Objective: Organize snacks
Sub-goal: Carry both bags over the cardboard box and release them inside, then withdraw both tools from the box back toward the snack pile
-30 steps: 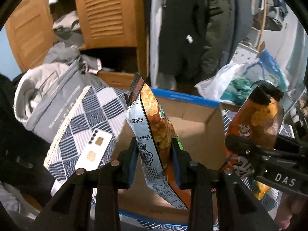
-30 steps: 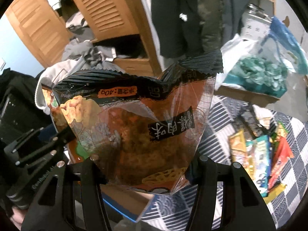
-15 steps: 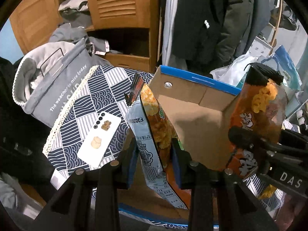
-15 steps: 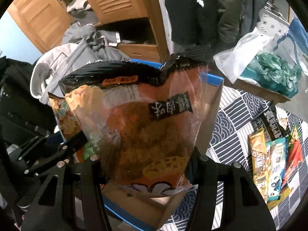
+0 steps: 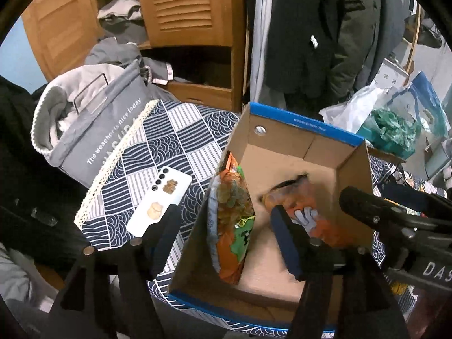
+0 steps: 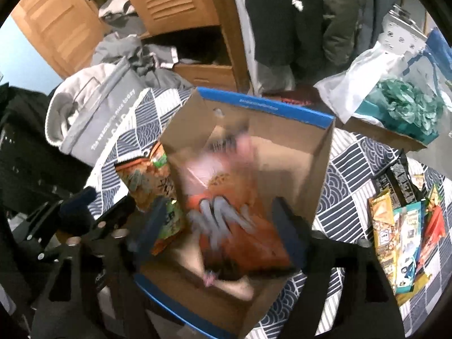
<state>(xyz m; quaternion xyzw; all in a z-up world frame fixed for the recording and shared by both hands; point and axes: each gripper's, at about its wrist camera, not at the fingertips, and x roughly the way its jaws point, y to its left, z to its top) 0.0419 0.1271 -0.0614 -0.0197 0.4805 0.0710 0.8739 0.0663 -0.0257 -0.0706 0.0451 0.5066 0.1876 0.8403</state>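
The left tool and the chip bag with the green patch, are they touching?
Apart. In the left wrist view the left tool is opening; the chip bag stands loose in the cardboard box, with clear gaps to both fingers.

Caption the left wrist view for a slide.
Left gripper opening over a cardboard box, two snack bags inside.

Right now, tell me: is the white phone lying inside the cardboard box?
No. The white phone lies on the patterned cloth, to the left of the cardboard box and outside it.
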